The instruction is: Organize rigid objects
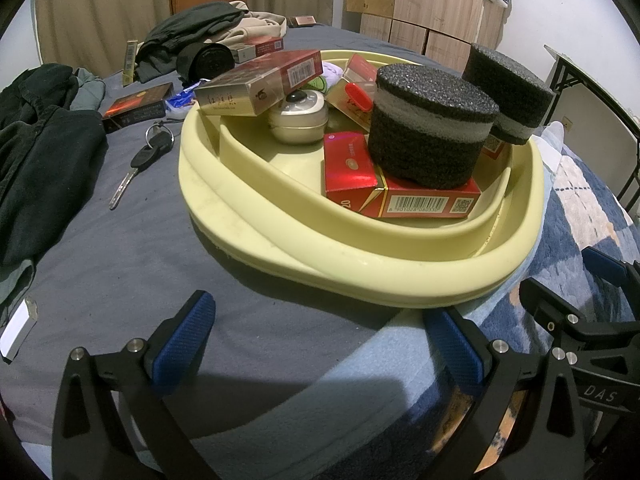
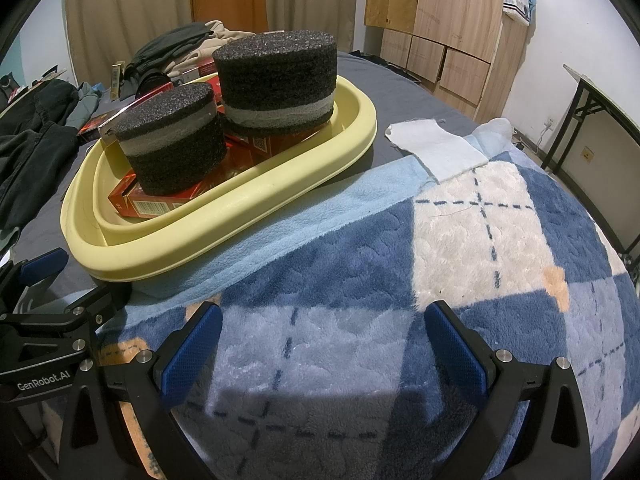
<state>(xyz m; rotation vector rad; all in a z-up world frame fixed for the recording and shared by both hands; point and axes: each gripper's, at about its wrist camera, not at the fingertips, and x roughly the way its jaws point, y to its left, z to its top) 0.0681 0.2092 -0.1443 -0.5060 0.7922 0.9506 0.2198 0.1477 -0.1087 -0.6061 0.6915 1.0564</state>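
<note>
A pale yellow basin sits on the bed and also shows in the right wrist view. It holds two black foam cylinders, red cigarette boxes, a small cream round case and a box with a red cap. My left gripper is open and empty, just in front of the basin's near rim. My right gripper is open and empty over the checked blanket, right of the basin.
A car key, a dark red box and a blue packet lie on the grey sheet left of the basin. Dark clothes pile up at the left and back. A white cloth lies on the blue checked blanket.
</note>
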